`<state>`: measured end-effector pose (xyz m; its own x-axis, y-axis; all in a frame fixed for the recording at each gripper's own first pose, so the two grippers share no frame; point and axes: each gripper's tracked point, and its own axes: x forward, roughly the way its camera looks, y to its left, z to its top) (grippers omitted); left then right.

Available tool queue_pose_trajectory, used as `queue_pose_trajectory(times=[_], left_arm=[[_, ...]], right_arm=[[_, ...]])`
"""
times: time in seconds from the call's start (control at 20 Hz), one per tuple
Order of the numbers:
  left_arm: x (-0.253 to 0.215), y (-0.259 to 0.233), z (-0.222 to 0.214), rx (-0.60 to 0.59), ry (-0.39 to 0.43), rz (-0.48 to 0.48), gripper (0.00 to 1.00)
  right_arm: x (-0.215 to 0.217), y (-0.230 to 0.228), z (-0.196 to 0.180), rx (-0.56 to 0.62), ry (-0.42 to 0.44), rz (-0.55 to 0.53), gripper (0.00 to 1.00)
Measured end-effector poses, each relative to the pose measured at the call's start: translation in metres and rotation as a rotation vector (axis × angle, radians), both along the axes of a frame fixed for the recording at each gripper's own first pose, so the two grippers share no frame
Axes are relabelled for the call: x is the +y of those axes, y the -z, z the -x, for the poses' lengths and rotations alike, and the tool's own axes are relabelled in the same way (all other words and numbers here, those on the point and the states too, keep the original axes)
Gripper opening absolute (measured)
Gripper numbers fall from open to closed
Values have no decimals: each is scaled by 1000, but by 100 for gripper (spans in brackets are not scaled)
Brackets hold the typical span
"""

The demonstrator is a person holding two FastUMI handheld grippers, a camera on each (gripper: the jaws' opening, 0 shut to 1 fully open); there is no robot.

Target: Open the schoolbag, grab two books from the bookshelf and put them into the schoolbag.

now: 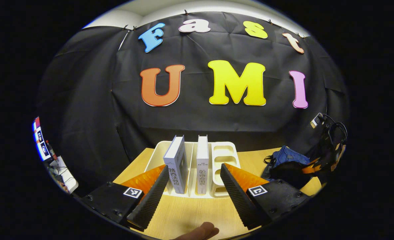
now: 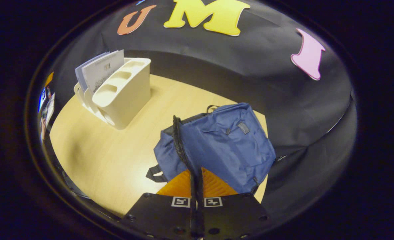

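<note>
Left gripper view: The left gripper (image 1: 193, 186) is spread wide, with nothing between its fingers, and points at the cream bookshelf (image 1: 156, 151) on the wooden table (image 1: 186, 213). Two books stand upright in the bookshelf's slots: a grey-white book (image 1: 176, 165) on the left and a white book (image 1: 202, 165) just beside it on the right. The compartment to the right of the books holds nothing visible. Neither book is gripped. The blue schoolbag (image 1: 287, 160) lies well apart, at the right end of the table. A fingertip (image 1: 200, 231) of the person shows at the bottom edge.

Right gripper view: The right gripper (image 2: 197, 186) is pressed together on the schoolbag's (image 2: 223, 140) zipper band (image 2: 180, 143), pinching it near the front edge. The zipper band stands raised, and the bag appears partly open along it; the interior is hidden, so contents cannot be confirmed. The bookshelf (image 2: 126, 90) stands at the far left with both books (image 2: 100, 71) in it.

Task status, as judged: opening the schoolbag is in hand; both book transfers are not yet done.
</note>
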<state>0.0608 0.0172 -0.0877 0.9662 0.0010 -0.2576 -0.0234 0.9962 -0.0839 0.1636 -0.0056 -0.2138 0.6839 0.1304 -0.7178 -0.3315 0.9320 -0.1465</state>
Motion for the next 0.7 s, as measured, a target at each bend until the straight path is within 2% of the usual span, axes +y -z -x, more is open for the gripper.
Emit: queue_pose_trajectory(times=[0.25, 0.5, 0.7], left_arm=[[7, 3, -40, 65, 21, 34, 99], [-7, 5, -91, 167, 103, 48, 99], [-15, 18, -131, 303, 127, 55, 99]], right_arm=[[-2, -39, -15, -14, 32, -124, 0], [-11, -63, -24, -47, 58, -160, 1], [-15, -69, -32, -38, 77, -202, 0]])
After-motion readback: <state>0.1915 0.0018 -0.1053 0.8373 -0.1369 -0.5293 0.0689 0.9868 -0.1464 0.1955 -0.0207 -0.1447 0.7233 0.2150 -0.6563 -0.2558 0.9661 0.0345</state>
